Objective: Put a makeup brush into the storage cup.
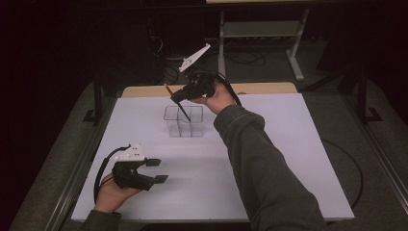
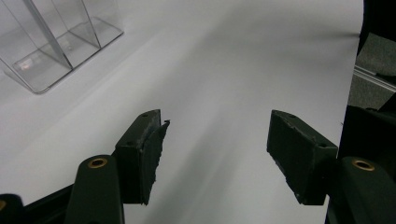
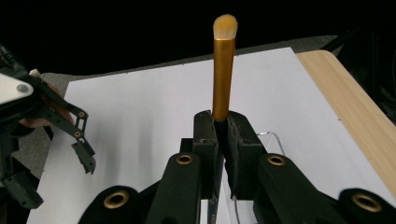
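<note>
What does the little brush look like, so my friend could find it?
Look at the white table, then the clear plastic compartment box near its far edge. Above it, the right gripper pinches a slim makeup brush: shiny gold ferrule, soft pale bristle tip, dark handle.

Gold-handled brush (image 3: 222, 70) tilted over clear organizer (image 1: 183, 121)

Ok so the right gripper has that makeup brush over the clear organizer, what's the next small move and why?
Probably lower the right gripper straight down. Its jaws are shut on the makeup brush, and the high view shows the dark handle end pointing into the clear organizer, apparently not yet seated. The left gripper rests open, well clear.
</note>
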Demonstrator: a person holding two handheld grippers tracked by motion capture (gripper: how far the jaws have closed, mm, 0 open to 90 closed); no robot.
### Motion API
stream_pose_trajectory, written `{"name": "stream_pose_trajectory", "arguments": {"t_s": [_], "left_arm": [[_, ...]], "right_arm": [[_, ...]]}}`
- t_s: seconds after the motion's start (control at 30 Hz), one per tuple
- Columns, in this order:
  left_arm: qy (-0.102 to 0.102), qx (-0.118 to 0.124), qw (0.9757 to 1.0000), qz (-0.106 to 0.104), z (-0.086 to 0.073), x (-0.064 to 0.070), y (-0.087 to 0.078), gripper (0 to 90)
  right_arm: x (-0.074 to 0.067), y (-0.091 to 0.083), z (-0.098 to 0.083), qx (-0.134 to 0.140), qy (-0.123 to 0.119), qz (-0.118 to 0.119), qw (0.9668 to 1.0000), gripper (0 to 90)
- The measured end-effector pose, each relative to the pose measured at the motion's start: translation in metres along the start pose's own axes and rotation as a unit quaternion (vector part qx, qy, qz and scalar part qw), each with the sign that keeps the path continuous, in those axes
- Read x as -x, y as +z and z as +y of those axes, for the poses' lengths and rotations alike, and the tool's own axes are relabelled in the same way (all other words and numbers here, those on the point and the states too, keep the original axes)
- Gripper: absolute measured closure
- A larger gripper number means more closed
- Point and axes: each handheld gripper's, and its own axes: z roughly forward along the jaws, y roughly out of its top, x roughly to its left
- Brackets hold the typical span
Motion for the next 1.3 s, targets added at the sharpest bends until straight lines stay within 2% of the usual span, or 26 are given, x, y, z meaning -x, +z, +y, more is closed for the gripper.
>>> {"name": "stream_pose_trajectory", "arguments": {"t_s": [0.5,0.87,1.1,1.13,1.3], "left_arm": [[-0.003,0.006,1.0,-0.002,0.0,-0.001,-0.002,34.9],[0.003,0.002,1.0,-0.004,0.001,0.0,-0.001,34.6],[-0.005,0.005,1.0,-0.005,0.0,0.0,-0.002,34.4],[-0.012,0.009,0.9999,-0.006,0.0,0.0,-0.001,34.4],[-0.012,0.008,0.9999,-0.006,0.0,0.0,-0.002,34.3]], "right_arm": [[0.012,0.001,0.015,0.009,0.014,-0.009,0.9998,82.2],[0.021,0.01,0.011,0.012,0.031,-0.011,0.9994,82.2],[0.026,0.018,0.008,0.003,0.03,-0.013,0.9995,82.2],[0.027,0.02,0.008,0.003,0.03,-0.015,0.9994,82.2],[0.03,0.024,0.006,0.002,0.037,-0.016,0.9992,82.2]]}}
